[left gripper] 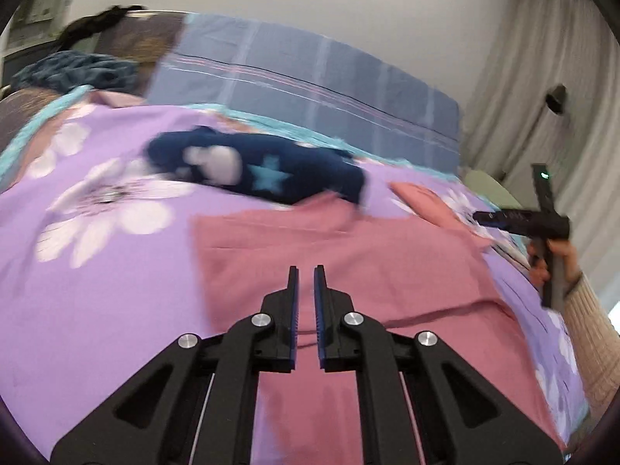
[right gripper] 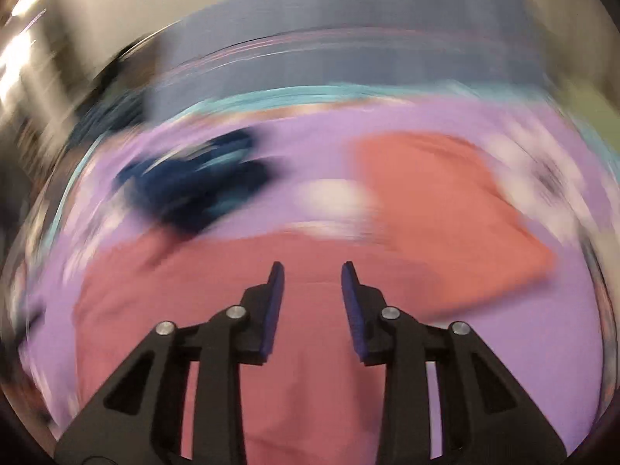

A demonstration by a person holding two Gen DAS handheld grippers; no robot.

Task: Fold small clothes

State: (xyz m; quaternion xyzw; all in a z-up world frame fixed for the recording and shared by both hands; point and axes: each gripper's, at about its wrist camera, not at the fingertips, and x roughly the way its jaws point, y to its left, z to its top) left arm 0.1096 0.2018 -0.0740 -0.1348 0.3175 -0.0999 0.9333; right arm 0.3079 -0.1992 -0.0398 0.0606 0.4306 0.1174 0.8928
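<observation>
1. On the bed, spread over the purple flowered bedspread (left gripper: 116, 271), lies the pink garment (left gripper: 348, 263) I am folding; I place everything else from it.
2. My left tongs (left gripper: 306, 271) hang just above the pink garment, near its middle, pointing down at a slant. Their blue pads stand a narrow slit apart with nothing between them, and I see bare pink cloth through the gap.
3. My right tongs (right gripper: 313, 269) are also over the pink garment (right gripper: 271, 329), seen from their own camera. Their jaws stand clearly apart, wider than the left pair, and hold nothing. That view is heavily smeared, so fine detail is lost.
4. Beyond the pink garment, touching its far edge, lies a dark navy garment (left gripper: 263, 170) with a light blue star and a pale patch on it. It is crumpled rather than flat.
5. To the right of the pink garment, in the right wrist view, a second piece of salmon-pink cloth (right gripper: 445, 213) lies on the bedspread. Whether the two overlap I cannot tell through the blur.
6. At the right edge of the pink garment, in the left wrist view, my right hand (left gripper: 558, 259) grips the black handle of the right tool, with a beige knitted sleeve (left gripper: 589, 333) behind it.
7. Farther back than the navy garment runs a blue striped pillow or headboard cover (left gripper: 310, 73), with a bluish bundle of cloth (left gripper: 77, 69) at its left end.
8. Pale curtains (left gripper: 542, 77) hang off to the right of the bed.
</observation>
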